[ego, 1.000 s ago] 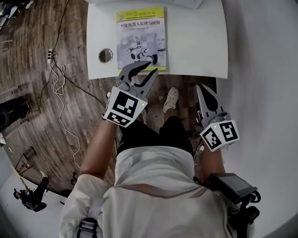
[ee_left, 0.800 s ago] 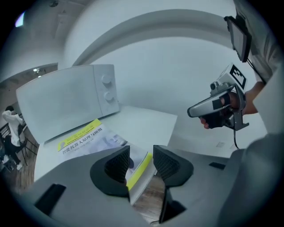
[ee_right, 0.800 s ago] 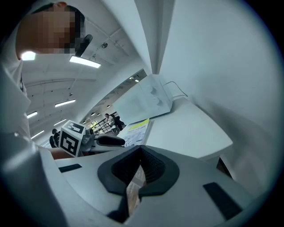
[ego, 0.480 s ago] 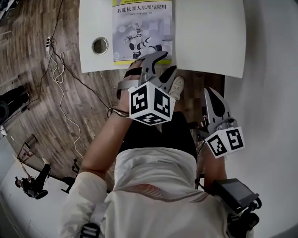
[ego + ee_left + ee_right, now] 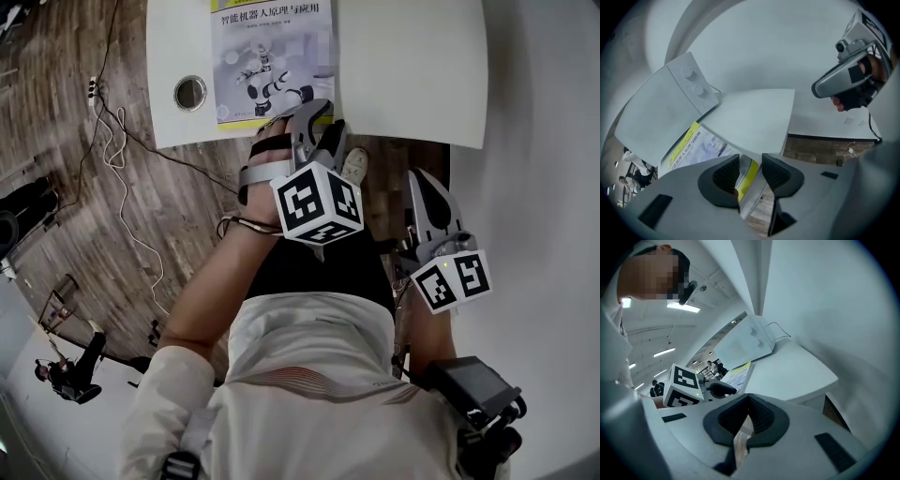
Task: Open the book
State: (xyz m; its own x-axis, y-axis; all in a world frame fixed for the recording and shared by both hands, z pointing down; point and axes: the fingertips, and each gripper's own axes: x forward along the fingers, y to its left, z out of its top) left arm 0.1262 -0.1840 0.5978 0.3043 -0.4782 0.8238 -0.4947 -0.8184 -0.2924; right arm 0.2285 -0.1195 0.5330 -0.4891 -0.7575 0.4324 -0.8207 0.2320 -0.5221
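Observation:
A closed book [image 5: 267, 56] with a grey robot cover and yellow bands lies on the white table [image 5: 403, 66], its near edge at the table's front. My left gripper [image 5: 314, 117] points down at that edge. In the left gripper view the book's [image 5: 701, 145] yellow-banded near corner stands between the jaws of the left gripper [image 5: 751, 171]. The jaws have just been closing a little, but gaps still show beside the pads. My right gripper [image 5: 419, 178] hangs in front of the table at the right, its jaws together and empty, as the right gripper view shows [image 5: 747, 416].
A round cable hole [image 5: 190, 92] sits in the table left of the book. A white box [image 5: 670, 103] with a cord stands at the table's back. Below lie a wooden floor, a white cable [image 5: 117, 178] and the person's shoe [image 5: 354, 164]. A white wall runs along the right.
My left gripper has dropped and rolled, reaching the book's near edge with its jaws wider apart than before. My right gripper has sunk a little.

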